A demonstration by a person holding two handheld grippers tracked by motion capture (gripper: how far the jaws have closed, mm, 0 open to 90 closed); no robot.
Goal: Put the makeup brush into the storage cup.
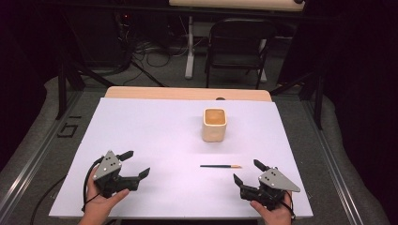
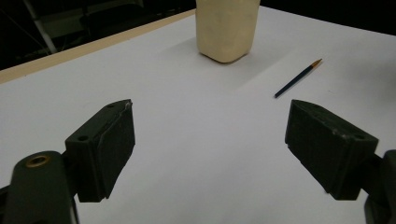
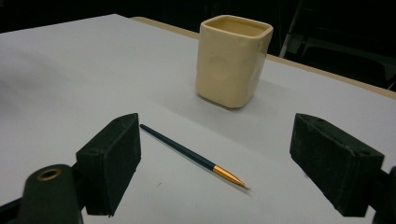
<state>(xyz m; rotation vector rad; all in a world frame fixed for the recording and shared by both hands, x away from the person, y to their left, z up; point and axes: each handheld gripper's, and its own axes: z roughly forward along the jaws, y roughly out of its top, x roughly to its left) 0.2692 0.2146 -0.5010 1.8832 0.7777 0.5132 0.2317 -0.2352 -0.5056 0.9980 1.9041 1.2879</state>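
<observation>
A cream square cup (image 1: 214, 124) (image 2: 227, 29) (image 3: 233, 60) stands upright on the white table sheet (image 1: 155, 136), right of centre. A thin dark paintbrush with a gold ferrule (image 1: 220, 166) (image 2: 297, 78) (image 3: 196, 157) lies flat in front of the cup. My left gripper (image 1: 135, 163) (image 2: 210, 149) rests near the front left, open, nothing between its jaws. My right gripper (image 1: 248, 172) (image 3: 215, 163) sits at the front right, open and empty, just right of the brush's tip. A hand holds each gripper at the table's front edge.
The sheet covers a wooden table whose far edge (image 1: 187, 93) shows beyond it. A black folding chair (image 1: 238, 44) and cables stand on the floor behind the table. Metal rails run along both sides.
</observation>
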